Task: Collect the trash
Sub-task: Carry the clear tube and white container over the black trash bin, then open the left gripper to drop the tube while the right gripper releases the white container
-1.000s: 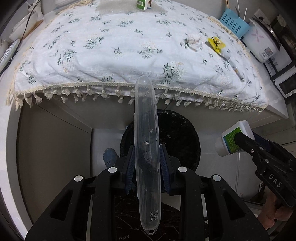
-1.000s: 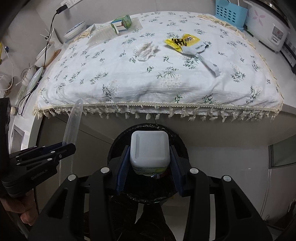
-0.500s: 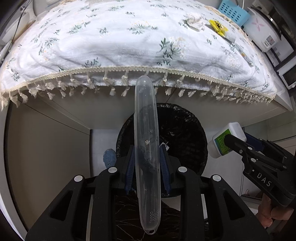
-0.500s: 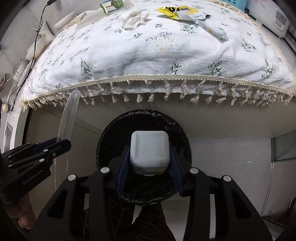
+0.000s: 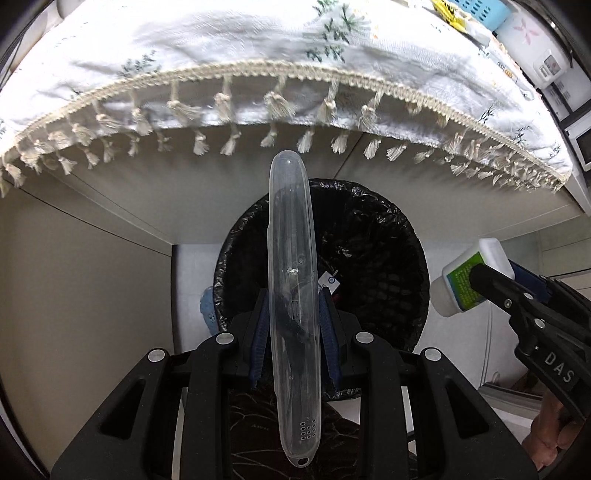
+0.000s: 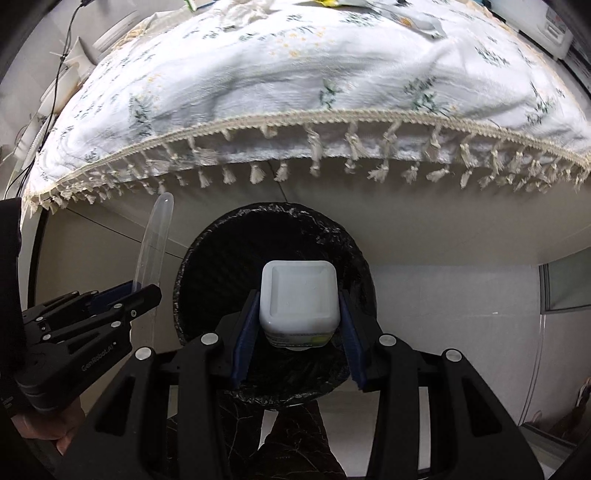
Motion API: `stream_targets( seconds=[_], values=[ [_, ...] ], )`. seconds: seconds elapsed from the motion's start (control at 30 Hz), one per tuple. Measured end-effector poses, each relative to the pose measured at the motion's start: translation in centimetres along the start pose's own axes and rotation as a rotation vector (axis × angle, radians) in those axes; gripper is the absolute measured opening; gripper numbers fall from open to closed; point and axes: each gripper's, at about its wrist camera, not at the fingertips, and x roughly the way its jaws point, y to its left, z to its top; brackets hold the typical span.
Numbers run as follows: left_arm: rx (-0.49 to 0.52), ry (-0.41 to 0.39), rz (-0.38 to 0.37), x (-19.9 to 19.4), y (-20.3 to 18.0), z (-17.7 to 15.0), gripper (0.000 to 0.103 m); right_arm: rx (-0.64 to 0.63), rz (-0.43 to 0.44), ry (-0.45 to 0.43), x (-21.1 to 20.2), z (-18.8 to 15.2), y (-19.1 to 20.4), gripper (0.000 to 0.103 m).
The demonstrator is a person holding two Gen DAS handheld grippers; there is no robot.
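Note:
My left gripper [image 5: 293, 317] is shut on a long clear plastic case [image 5: 291, 258], held upright over the black-lined trash bin [image 5: 384, 266] that stands below the table edge. My right gripper [image 6: 298, 321] is shut on a white plastic bottle [image 6: 298, 295] with a green label, held above the same bin [image 6: 221, 280]. The bottle [image 5: 467, 277] and right gripper also show at the right of the left wrist view. The case [image 6: 153, 243] and left gripper [image 6: 122, 306] show at the left of the right wrist view.
A table with a white floral, tasselled cloth [image 6: 295, 92] overhangs just behind the bin. A yellow wrapper [image 5: 448, 11] and other scraps lie on its far side. A rice cooker [image 5: 532, 51] and blue basket [image 5: 484, 11] stand at the far right. White cabinet wall [image 5: 85, 280] is on the left.
Both grippers have lowered and moved in toward the bin, each still holding its item. The table edge now sits higher and the bin looms larger.

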Motion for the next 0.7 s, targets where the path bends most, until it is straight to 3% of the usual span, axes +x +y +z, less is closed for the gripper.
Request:
stream_targets(
  seconds=[0.5,0.7],
  values=[
    [0.095,-0.016,-0.022,1.4,-4.2,2.2,0.030,0.057,-0.027,-0.020,-1.6,0.7,-2.9,0.040],
    [0.078,-0.046,-0.014,0.4,-3.6,2.7,0.059,0.053,-0.014,-0.024,-1.7,1.3,-2.7,0.040]
  ],
)
